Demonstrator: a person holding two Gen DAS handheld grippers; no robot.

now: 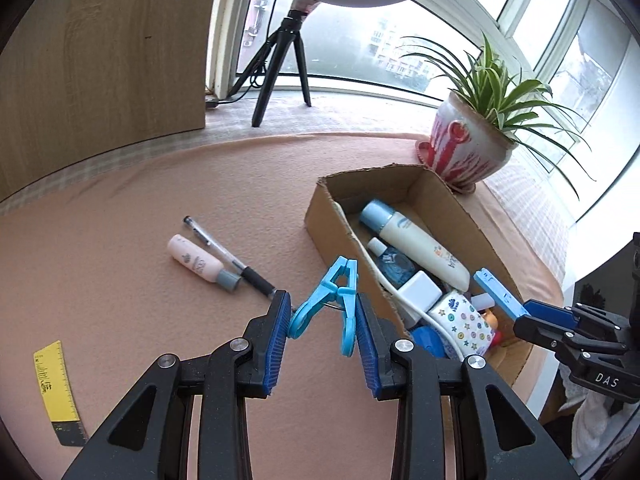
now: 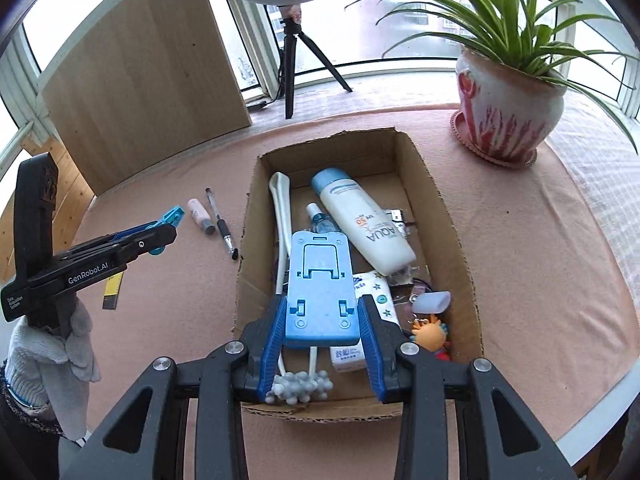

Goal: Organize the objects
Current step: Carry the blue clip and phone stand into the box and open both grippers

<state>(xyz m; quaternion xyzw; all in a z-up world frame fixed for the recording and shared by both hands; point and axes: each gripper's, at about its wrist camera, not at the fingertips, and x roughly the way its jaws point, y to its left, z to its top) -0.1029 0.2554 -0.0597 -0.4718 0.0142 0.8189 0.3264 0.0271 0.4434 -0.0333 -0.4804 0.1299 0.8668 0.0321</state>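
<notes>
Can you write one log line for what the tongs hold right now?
left tongs: hold clothespin | right tongs: hold blue stand over box

Both wrist cameras look steeply down along their own fingers toward the window. The left one sits close above the table [image 1: 140, 208], left of the cardboard box [image 1: 320, 216]; the right hangs directly over that box [image 2: 436, 184]. Both views share the box, potted plant [image 1: 472, 148] and ring-light tripod [image 1: 280, 64].

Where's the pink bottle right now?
The pink bottle lies on the cloth left of the box, alongside the pen, in both wrist views.
</notes>
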